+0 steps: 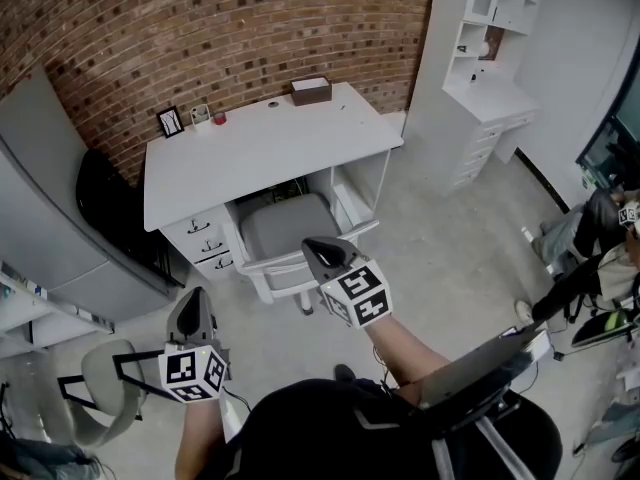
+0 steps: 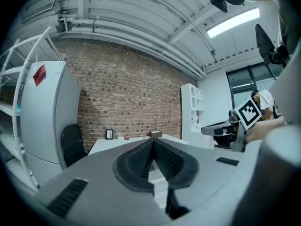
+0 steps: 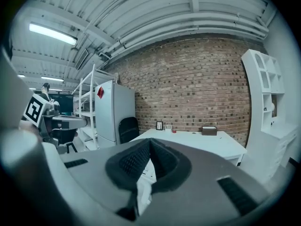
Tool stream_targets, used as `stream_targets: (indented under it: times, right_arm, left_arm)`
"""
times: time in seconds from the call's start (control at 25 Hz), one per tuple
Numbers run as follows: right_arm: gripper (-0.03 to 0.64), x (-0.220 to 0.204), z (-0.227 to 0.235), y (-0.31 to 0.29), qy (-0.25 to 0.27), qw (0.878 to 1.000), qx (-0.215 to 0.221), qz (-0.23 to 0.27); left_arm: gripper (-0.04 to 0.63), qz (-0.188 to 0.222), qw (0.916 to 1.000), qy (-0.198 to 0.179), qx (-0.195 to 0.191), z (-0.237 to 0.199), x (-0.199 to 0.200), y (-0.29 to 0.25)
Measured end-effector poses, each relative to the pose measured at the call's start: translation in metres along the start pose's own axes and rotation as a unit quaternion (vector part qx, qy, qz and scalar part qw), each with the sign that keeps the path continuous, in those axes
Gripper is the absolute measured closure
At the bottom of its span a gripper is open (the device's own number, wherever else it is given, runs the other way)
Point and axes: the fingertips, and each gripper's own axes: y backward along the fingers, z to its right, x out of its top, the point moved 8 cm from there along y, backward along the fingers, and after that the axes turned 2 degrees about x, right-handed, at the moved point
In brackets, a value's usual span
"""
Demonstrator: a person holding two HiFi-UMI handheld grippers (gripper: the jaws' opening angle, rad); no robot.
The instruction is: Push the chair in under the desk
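Brick wall (image 1: 200,28) closes the back of the room, with concrete floor (image 1: 440,258) in front of it. At far left a grey cabinet (image 1: 50,198) stands against the wall, and a black chair (image 1: 110,208) sits between it and the counter (image 1: 260,148).

We hold the left tool (image 1: 193,303) low at the left, over bare floor and well apart from the counter. It is clenched, its dark pads meeting with nothing between them.

On the white counter, a picture frame (image 1: 171,121) stands near the back left corner and a brown box (image 1: 311,90) near the back edge. Drawers (image 1: 205,238) fill the counter's left side.

Right of the drawers, the chair (image 1: 285,226) sits in the kneehole. The far part of its grey seat is under the top, and its white back sticks out toward us.

We hold the right tool (image 1: 322,253) just in front of that back, overlapping it in the head view. It too is clenched on nothing.

A tall white shelf unit (image 1: 480,68) stands at the right.
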Motion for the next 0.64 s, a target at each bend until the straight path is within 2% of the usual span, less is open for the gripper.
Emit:
stream_targets:
  times: [0.16,0.64]
  right_arm:
    - [0.607,0.003,-0.008,-0.002,0.012,1.000,-0.002,0.003]
    - [0.607,-0.001,-0.017,-0.005,0.003,1.000,-0.022,-0.004]
  left_arm:
    - [0.588,0.000,1.0000,0.001,0.000,-0.004,-0.002,0.005]
    - [0.588,-0.007,1.0000,-0.003,-0.003,-0.010,-0.009,0.013]
